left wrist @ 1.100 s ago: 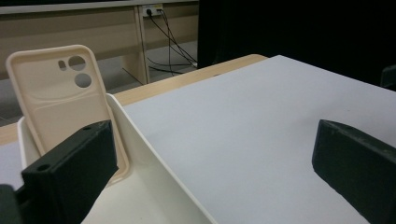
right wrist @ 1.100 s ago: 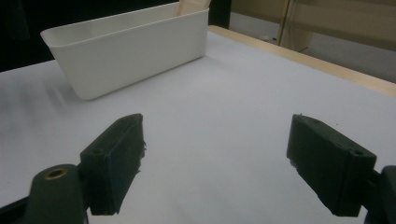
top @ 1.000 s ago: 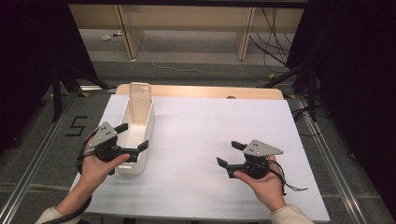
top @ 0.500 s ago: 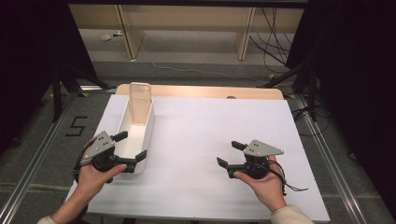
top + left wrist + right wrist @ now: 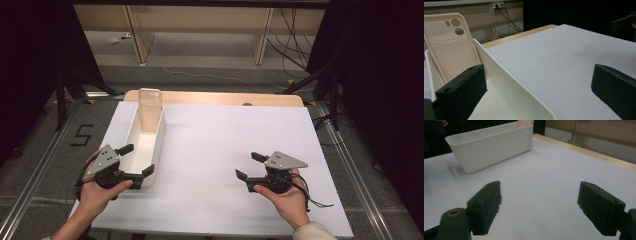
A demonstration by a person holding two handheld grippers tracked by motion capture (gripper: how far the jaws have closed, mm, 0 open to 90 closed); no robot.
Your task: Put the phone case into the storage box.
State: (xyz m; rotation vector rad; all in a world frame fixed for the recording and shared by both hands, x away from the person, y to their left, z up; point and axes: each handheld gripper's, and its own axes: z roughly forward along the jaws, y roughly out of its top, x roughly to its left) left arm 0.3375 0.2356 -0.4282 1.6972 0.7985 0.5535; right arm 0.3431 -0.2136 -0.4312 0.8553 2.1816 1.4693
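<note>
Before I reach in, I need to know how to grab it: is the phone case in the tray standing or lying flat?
Standing: the phone case leans nearly upright against the white tray's far end, its top above the rim.

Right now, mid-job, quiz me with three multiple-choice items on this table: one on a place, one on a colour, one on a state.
1. Where is the phone case?
A. flat on the table
B. leaning upright at the far end of the bin
C. in the right gripper

2. What colour is the bin?
A. white
B. black
C. red

3. How is the left gripper?
A. shut on the case
B. shut, holding nothing
C. open, jaws on either side of the bin's right wall

Answers: B, the case stands in the bin's far end; A, white walls; C, jaws apart around the wall.
</note>
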